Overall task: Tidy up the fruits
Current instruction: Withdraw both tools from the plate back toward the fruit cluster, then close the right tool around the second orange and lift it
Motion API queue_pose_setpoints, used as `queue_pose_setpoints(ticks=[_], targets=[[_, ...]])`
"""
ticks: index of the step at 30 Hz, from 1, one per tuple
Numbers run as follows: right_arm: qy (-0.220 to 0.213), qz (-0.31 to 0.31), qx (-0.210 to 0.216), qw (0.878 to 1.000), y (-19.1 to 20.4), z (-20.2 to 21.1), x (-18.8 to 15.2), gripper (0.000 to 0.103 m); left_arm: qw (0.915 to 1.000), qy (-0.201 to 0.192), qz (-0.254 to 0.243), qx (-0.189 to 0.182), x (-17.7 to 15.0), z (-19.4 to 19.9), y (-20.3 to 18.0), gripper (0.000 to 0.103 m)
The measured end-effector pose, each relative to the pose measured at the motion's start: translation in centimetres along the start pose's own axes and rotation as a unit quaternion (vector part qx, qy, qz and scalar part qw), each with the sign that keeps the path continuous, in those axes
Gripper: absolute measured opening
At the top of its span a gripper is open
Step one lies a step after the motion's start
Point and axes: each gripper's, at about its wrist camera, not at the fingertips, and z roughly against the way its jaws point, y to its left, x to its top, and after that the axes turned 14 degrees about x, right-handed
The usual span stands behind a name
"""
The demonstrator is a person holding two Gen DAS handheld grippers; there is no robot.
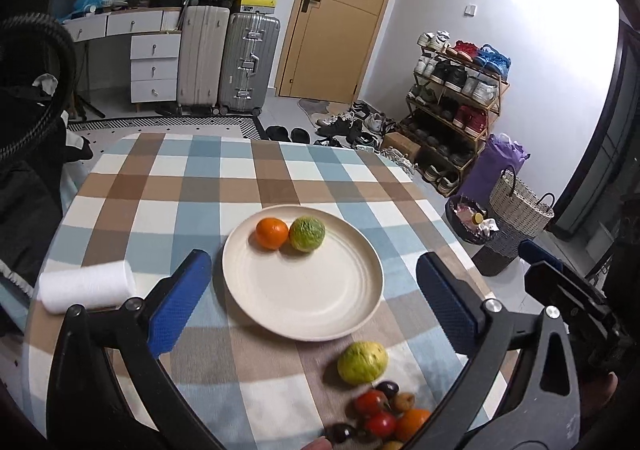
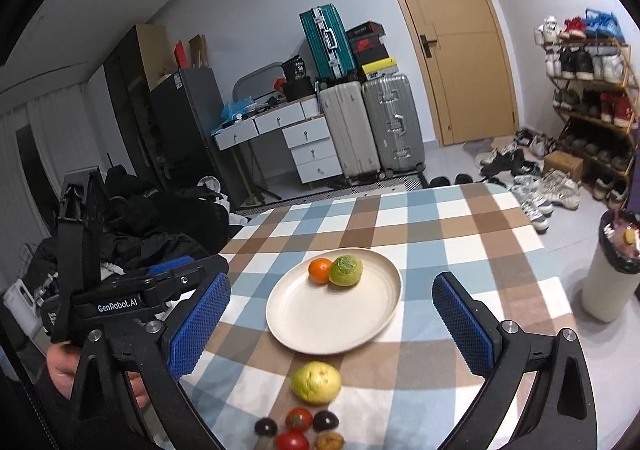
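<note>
Fruit awaits sorting: orange [image 2: 320, 270] and green fruit [image 2: 346, 270] sit touching on the plate [image 2: 320, 330], the yellow fruit [image 2: 315, 382] just outside it on the surface [image 2: 460, 226], both tongs, left [image 1: 312, 302] and right [image 2: 332, 326], gaping empty for the next pick.

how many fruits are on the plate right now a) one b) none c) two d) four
c, the plate holds only an orange fruit and a green fruit touching side by side; the yellow-green fruit and the small ones sit on the tablecloth.
</note>
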Motion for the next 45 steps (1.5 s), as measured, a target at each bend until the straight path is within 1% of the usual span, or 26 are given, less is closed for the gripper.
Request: queue_pose_setpoints(ticks=[3, 7, 12, 16, 23, 27, 30, 32, 36, 44, 45], targets=[[-0.005, 0.006, -0.010, 1.000, 0.8, 1.2, -1.3, 0.103, 1.0000, -0.005, -0.001, 0.002, -1.3, 1.6, -0.1, 0.102], [0.008, 0.012, -0.029, 0.999, 1.7, 2.3, -3.5, 0.103, 1.0000, 0.001, -0.005, 0.002, -3.7, 2.9, -0.1, 0.102], [0.035, 0.010, -0.044, 0.998, 2.2, 2.9, -6.9, 0.103, 0.9995, 0.028, -0.012, 0.001, -7.3, 3.1, 0.0, 0.102], [0.058, 0.008, -0.044, 0.997, 2.5, 2.9, -9.3, 0.103, 0.9986, 0.052, -0.006, -0.005, -9.7, 2.8, 0.5, 0.102], [0.092, -0.011, -0.041, 0.995, 2.3, 2.1, -13.0, 0.103, 0.9961, 0.085, -0.014, -0.015, -13.3, 2.3, 0.7, 0.102], [0.100, -0.038, -0.028, 0.994, 1.4, 1.5, -14.2, 0.103, 0.9945, 0.101, -0.022, -0.017, -14.9, 2.1, 0.7, 0.102], [0.102, -0.055, -0.016, 0.993, 0.8, 1.1, -14.5, 0.103, 0.9939, 0.106, -0.026, -0.016, -15.7, 2.1, 0.8, 0.102], [0.102, -0.066, -0.009, 0.993, 0.3, 0.7, -14.6, 0.102, 0.9937, 0.107, -0.032, -0.010, -16.1, 2.2, 0.7, 0.102], [0.105, -0.081, 0.004, 0.991, -0.2, 0.1, -14.8, 0.101, 0.9927, 0.115, -0.034, -0.014, -16.5, 2.1, 0.8, 0.102], [0.128, -0.094, 0.022, 0.987, -0.5, -1.4, -15.1, 0.089, 0.9910, 0.125, -0.041, -0.023, -16.9, 1.7, 0.4, 0.102], [0.132, -0.098, 0.025, 0.986, -0.6, -1.6, -15.1, 0.085, 0.9910, 0.125, -0.042, -0.023, -16.9, 1.7, 0.3, 0.102]])
